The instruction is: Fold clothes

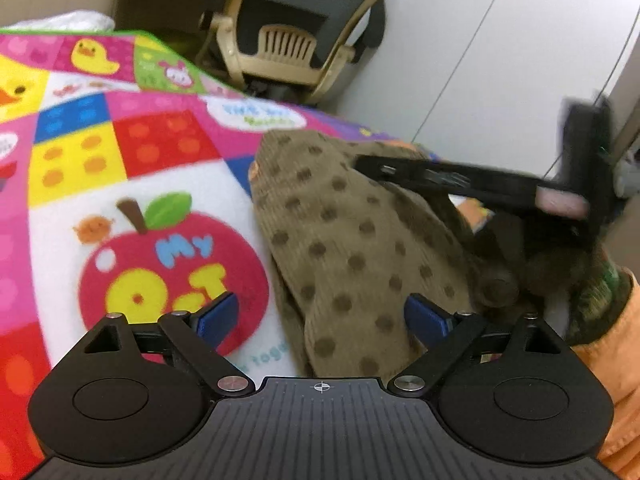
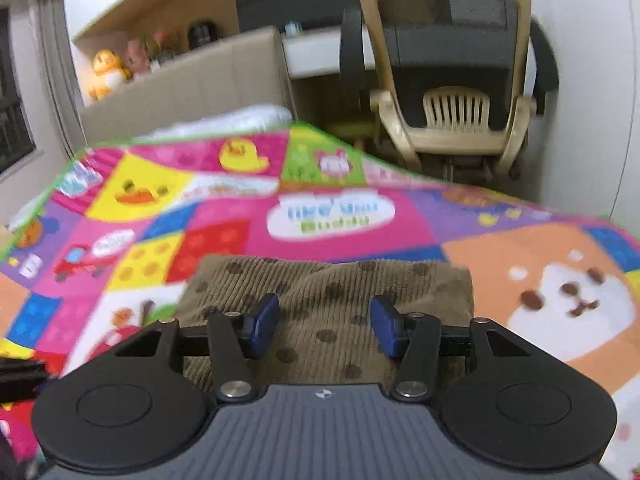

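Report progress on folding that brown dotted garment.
Done: the brown dotted garment looks doubled over into a compact block on the colourful mat. In hand: nothing; the left gripper and right gripper are both open above it. Left: any final fold or tidying; I cannot judge more.

The left hand-held gripper (image 1: 322,316) has its blue pads (image 1: 218,314) spread wide. The right hand-held gripper (image 2: 325,328) is likewise parted, nothing between its fingers; in the left view it reaches in from the right.
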Available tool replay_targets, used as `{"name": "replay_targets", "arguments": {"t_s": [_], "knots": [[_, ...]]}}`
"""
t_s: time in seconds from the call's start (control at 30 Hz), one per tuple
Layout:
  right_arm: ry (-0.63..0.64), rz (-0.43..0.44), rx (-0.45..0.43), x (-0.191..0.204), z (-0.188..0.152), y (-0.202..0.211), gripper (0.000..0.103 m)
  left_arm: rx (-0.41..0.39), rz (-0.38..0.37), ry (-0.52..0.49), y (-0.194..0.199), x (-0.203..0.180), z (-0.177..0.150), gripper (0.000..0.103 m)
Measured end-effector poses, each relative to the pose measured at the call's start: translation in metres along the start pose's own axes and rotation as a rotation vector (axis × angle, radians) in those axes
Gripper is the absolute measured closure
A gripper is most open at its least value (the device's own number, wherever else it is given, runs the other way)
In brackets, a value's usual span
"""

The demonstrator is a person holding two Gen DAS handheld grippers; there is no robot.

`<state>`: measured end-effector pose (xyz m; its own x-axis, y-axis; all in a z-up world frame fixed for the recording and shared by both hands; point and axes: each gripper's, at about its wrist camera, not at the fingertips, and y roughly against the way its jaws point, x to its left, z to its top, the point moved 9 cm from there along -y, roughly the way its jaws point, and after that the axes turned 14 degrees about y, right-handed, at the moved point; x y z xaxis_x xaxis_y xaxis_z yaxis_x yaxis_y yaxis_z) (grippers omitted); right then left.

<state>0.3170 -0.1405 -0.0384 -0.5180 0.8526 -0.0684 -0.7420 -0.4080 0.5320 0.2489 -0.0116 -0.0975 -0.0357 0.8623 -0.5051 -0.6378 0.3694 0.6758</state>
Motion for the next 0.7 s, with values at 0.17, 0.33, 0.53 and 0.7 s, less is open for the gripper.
{"name": "replay_targets", "arguments": {"t_s": [0.17,0.33,0.53,0.7], "knots": [[0.110,-0.101,0.013,-0.007,-0.034,0.050,0.035,-0.010,-0.013,0.014,0.003,0.002,0.007,0.009],[0.121,-0.204,0.146,-0.026,-0.087,0.064,0.034,-0.021,-0.025,0.028,0.005,0.005,0.013,0.009],[0.066,-0.107,0.026,-0.014,-0.061,0.087,0.033,-0.052,0.037,-0.033,0.006,0.004,0.013,0.008],[0.136,0.000,0.009,0.025,-0.066,0.075,0.025,-0.053,0.049,-0.040,0.009,0.006,0.011,0.007]]}}
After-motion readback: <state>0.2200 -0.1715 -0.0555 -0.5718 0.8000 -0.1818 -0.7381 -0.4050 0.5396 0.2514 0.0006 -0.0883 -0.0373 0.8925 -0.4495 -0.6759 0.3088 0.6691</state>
